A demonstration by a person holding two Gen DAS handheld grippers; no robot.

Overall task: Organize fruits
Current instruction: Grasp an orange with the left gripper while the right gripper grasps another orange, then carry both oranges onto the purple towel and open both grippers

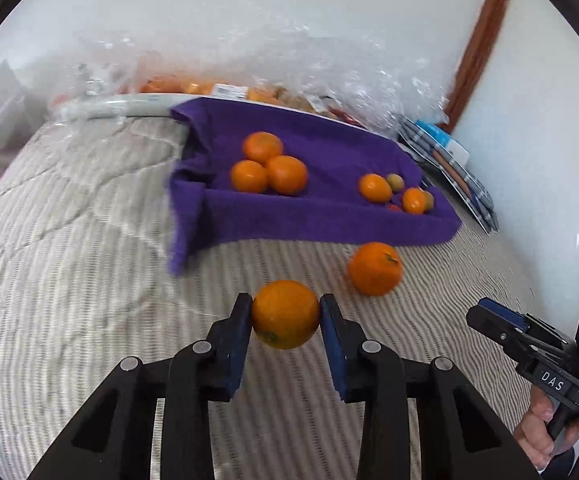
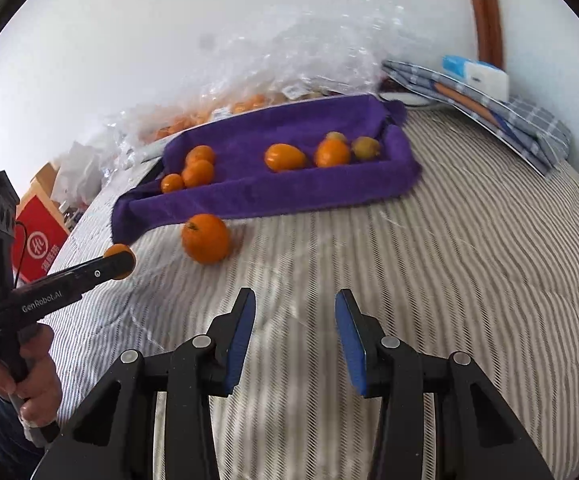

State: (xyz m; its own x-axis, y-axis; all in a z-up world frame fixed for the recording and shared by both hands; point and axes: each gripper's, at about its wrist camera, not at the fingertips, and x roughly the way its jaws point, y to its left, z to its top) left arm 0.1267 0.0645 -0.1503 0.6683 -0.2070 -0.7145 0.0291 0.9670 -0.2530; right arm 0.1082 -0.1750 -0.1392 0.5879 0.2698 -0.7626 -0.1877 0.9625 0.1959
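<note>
left tool (image 1: 285, 314): orange (image 1: 285, 315) pinched, lower centre, above bed (image 1: 69, 280) | right tool (image 2: 295, 336): wide, nothing held | loose orange (image 2: 205, 239) beside tray (image 2: 249, 196), centre-left | advice: orange to be carried level, lowered beside three-orange cluster (image 1: 267, 164), released gently

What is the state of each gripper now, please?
Left gripper: closed on an orange, lifted above the striped bedcover.
Right gripper: open, holding nothing.
</note>
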